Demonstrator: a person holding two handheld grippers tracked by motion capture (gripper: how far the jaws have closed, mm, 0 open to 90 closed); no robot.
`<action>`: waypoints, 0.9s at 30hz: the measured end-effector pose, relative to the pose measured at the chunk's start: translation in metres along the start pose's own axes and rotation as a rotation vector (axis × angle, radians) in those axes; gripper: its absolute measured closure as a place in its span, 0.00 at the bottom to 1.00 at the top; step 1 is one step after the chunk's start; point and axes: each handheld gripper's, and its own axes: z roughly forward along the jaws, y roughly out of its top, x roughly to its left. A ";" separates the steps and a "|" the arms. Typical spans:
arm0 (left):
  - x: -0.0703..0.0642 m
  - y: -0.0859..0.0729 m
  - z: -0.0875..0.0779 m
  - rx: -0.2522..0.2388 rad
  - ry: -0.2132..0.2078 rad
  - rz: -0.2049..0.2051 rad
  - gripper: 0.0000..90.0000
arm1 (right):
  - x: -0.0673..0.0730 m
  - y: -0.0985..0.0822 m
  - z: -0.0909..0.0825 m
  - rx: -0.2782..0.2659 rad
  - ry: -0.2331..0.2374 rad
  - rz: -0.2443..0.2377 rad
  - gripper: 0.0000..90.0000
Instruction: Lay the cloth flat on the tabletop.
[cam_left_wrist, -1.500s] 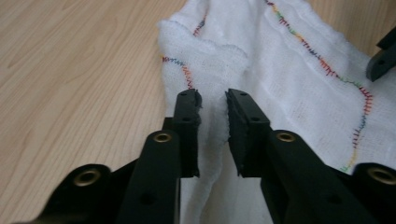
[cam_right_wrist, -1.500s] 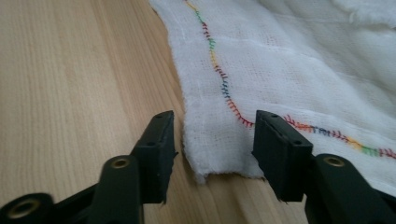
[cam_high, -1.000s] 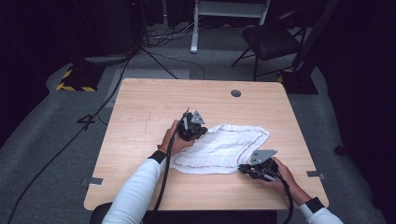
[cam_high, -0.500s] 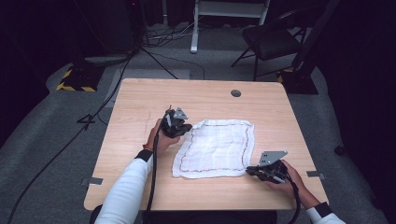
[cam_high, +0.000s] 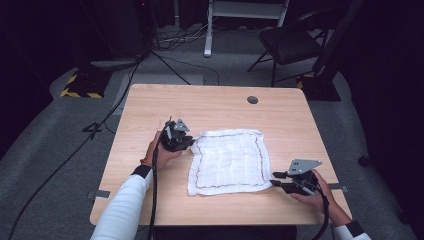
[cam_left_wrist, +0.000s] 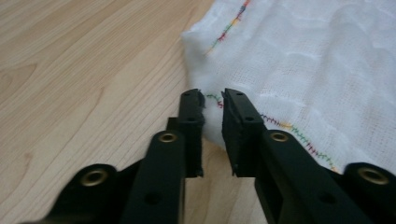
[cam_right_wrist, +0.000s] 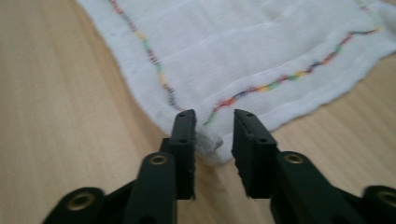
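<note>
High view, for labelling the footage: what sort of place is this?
Probably a recording studio or lab: a lone wooden table on grey carpet, cables trailing across the floor, black-and-yellow hazard tape.

Overall light: the counter (cam_high: 220, 115) was evenly lit from above, while the room around it sank into near black.
Shadows: soft and short, close under the hands.
Glare: none; the white cloth (cam_high: 229, 160) was bright but kept its weave.
Focus: the high view was slightly soft and grainy.
Gripper views: near black fingers (cam_left_wrist: 191, 121) were blurred, cloth beyond sharper.
</note>
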 end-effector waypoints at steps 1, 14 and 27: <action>0.002 -0.001 -0.001 -0.012 0.004 -0.010 0.80 | -0.004 0.002 0.000 -0.015 -0.022 0.009 0.70; -0.004 0.017 0.029 -0.012 0.005 -0.037 0.31 | -0.074 0.044 0.034 -0.033 -0.200 0.118 0.54; 0.022 0.011 0.039 0.015 0.061 -0.139 0.35 | -0.116 0.069 0.090 -0.010 -0.234 0.243 0.49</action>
